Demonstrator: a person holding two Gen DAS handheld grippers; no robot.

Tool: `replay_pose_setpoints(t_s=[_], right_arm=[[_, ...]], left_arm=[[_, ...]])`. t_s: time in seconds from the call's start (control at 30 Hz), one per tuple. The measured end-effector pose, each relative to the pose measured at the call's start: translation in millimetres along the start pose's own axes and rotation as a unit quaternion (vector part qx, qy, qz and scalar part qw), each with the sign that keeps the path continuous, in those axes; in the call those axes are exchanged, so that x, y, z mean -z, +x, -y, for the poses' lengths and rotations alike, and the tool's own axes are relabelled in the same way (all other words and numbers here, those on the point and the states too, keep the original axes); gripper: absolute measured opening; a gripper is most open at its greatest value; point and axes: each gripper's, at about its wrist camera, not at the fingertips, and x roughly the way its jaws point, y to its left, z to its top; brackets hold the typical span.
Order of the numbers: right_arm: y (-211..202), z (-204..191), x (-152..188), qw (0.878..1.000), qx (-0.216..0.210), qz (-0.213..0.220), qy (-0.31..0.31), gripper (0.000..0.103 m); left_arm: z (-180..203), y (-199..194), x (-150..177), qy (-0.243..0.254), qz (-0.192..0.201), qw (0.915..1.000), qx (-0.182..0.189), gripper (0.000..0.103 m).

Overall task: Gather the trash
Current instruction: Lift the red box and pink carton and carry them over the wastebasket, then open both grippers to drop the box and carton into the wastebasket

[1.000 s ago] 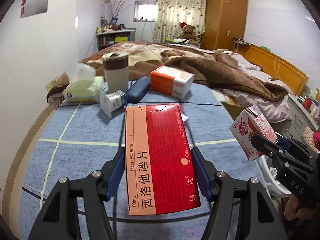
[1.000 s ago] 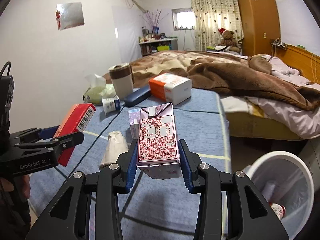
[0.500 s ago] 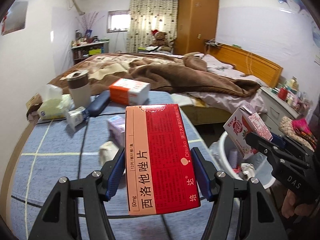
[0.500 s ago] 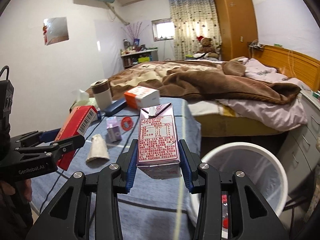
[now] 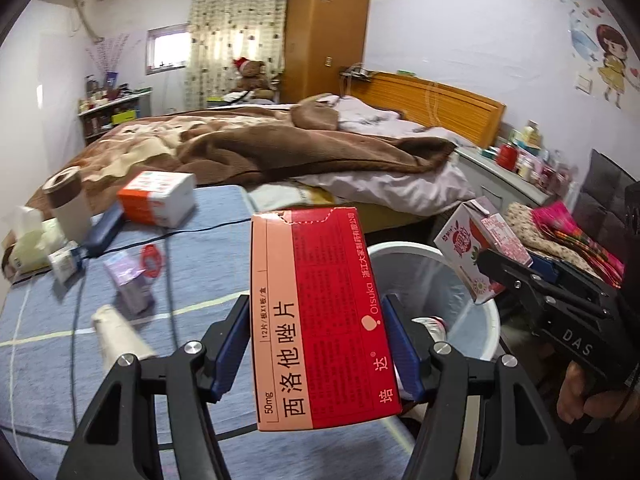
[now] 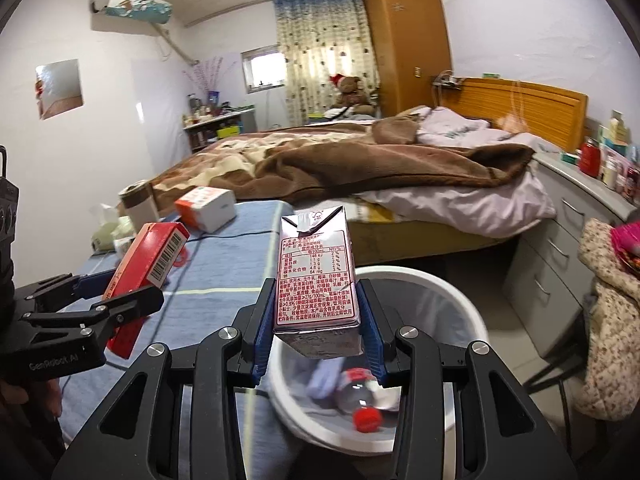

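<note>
My left gripper (image 5: 316, 344) is shut on a red and salmon medicine box (image 5: 320, 316), held in the air at the table's right edge beside the white trash bin (image 5: 476, 304). It also shows in the right wrist view (image 6: 148, 268). My right gripper (image 6: 316, 320) is shut on a small pink milk carton (image 6: 316, 272), held upright over the bin (image 6: 452, 304); the carton also shows in the left wrist view (image 5: 476, 248). The bin holds a plastic bottle with a red cap (image 6: 364, 404) and other scraps.
The blue-covered table (image 5: 208, 264) carries an orange and white box (image 5: 156, 196), a paper cup (image 5: 68, 204), a dark case (image 5: 102, 230), a small purple carton (image 5: 128, 284), a rolled white paper (image 5: 120, 336) and a black cable. A bed (image 6: 360, 164) and grey drawers (image 6: 560, 248) stand behind.
Both grippers have swung right from over the table toward the bin, each still holding its box. The bin now lies directly under the milk carton.
</note>
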Motion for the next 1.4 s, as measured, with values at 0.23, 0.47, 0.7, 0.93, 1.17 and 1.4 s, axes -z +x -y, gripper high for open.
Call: replay_pose_setpoints(t_s=[0.23, 0.47, 0.7, 0.93, 1.17, 1.4], right_arm=[[-0.6, 28.9, 7.2, 0.999, 0.026, -0.012, 0.022, 0.04], [11.0, 52.0, 18.3, 0.997, 0.042, -0.047, 0.041, 0.04], [26.0, 65.9, 25.9, 0.995, 0.052, -0.074, 0.048, 0.04], [33.9, 73.0, 30.3, 0.993, 0.057, -0.083, 0.056, 0.04], [22.3, 75.6, 26.7, 0.993, 0.067, -0.067, 0.064, 0.04], [20.5, 74.5, 22.5, 0.994, 0.068, -0.059, 0.065, 0.04]], left_arm=[[35.0, 21.8, -5.4, 0.023, -0.018, 0.9991, 0.032, 0.067], [67.7, 53.2, -3.9, 0.039, -0.047, 0.9966, 0.055, 0.067], [84.6, 72.2, -0.5, 0.052, -0.06, 0.995, 0.06, 0.067], [83.7, 87.6, -3.4, 0.04, -0.071, 0.9943, 0.069, 0.067], [79.9, 104.5, -4.6, 0.027, -0.089, 0.9934, 0.068, 0.069], [75.3, 96.4, -2.7, 0.025, -0.081, 0.994, 0.069, 0.073]])
